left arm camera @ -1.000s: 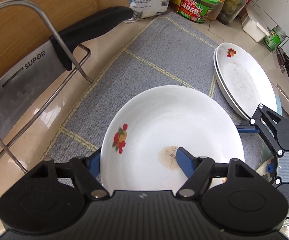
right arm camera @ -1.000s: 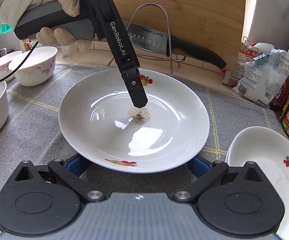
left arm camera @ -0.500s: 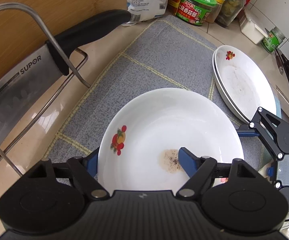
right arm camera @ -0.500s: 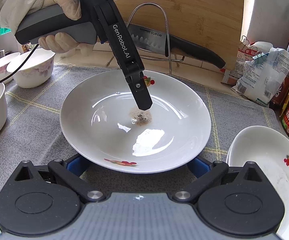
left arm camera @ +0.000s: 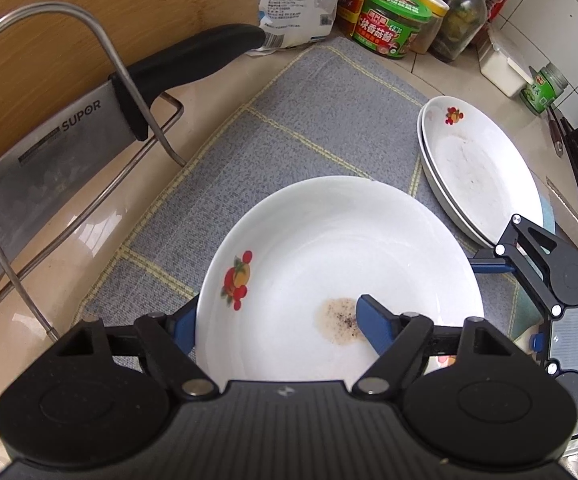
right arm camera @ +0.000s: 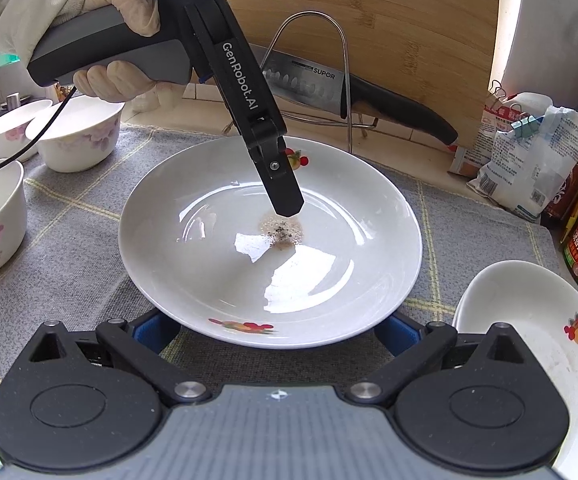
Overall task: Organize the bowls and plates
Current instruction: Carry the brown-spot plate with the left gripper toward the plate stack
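Slipping is my worry: the left gripper (left arm camera: pixel 273 324) pinches only the rim of the plate (right arm camera: pixel 271 240), one finger under, one inside by the stain, so a tilt could drop it on the mat (right arm camera: pixel 69 248). My right gripper (right arm camera: pixel 273 330) has its jaws spread wide around the near rim, grasping nothing I can confirm. That plate sits mid-mat, the stack (left arm camera: pixel 477 172) to its right.
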`<state>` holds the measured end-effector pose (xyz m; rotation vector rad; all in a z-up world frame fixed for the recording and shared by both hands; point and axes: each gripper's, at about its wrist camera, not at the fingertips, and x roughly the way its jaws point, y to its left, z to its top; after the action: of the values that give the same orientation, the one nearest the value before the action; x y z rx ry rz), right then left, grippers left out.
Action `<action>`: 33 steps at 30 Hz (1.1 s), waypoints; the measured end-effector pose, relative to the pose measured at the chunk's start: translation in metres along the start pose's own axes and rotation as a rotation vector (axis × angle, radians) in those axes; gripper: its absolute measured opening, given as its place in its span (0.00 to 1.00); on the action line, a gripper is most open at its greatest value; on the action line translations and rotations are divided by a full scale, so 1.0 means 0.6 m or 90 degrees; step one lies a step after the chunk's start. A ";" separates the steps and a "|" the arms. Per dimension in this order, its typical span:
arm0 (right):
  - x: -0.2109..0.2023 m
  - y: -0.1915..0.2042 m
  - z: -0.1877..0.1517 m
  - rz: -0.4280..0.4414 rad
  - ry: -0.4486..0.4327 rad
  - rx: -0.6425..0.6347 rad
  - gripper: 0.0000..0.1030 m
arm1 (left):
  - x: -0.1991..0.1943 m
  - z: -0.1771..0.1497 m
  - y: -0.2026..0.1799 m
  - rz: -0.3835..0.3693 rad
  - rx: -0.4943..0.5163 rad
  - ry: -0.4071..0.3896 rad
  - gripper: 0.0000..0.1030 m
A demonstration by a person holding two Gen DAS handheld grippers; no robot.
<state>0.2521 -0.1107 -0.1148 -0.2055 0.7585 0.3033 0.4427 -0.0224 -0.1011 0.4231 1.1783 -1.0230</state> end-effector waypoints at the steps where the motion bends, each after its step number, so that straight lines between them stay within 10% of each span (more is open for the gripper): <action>1: -0.001 0.000 0.000 0.001 0.000 -0.001 1.00 | -0.001 0.000 -0.002 0.001 0.000 -0.001 0.76; 33: -0.078 -0.012 -0.003 0.021 -0.029 -0.022 1.00 | -0.047 -0.009 -0.069 0.033 -0.003 -0.027 0.76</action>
<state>0.2214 -0.1273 -0.0827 -0.2181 0.7124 0.3516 0.4045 -0.0276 -0.0687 0.4241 1.1264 -0.9791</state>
